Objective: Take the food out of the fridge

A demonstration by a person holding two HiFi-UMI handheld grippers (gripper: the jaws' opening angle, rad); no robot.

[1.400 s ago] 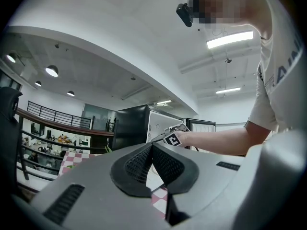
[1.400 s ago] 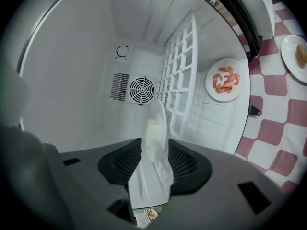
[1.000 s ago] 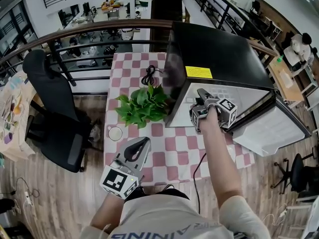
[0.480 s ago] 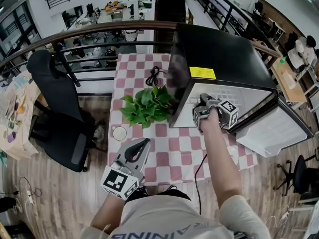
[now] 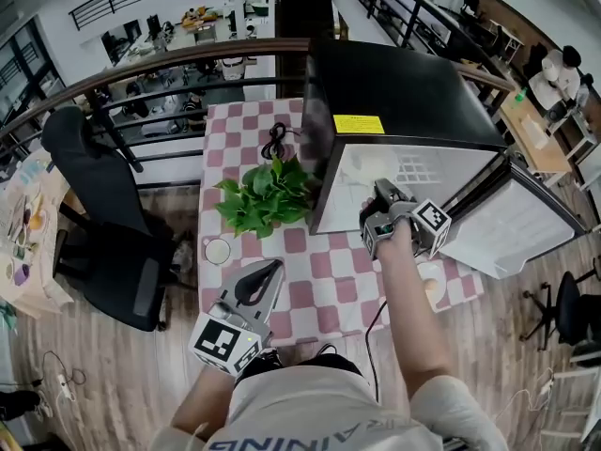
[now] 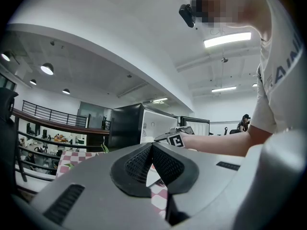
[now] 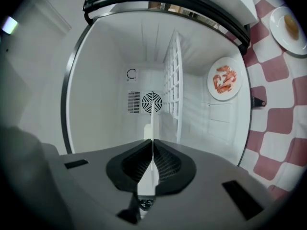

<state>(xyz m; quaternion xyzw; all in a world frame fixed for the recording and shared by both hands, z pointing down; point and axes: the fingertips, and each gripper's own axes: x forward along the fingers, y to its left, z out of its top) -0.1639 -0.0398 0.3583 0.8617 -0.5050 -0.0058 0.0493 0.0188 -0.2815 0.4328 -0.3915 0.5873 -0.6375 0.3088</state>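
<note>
The open fridge (image 5: 404, 83) stood on the checked desk (image 5: 319, 280), its door (image 5: 512, 228) swung out to the right. The right tongs (image 7: 152, 145) pointed into the white interior, closed on a thin white piece (image 7: 152, 123) seen edge-on; what it was could not be told. A plate of shrimp (image 7: 224, 79) was inside the fridge, beside the wire shelf (image 7: 172, 80). Another plate (image 5: 429, 285) with orange food sat on the desk beside the right forearm. The left tongs (image 6: 152, 145) were held level near the desk's front edge, pads together and empty. A plant (image 5: 263, 195) stood just left of the fridge.
</note>
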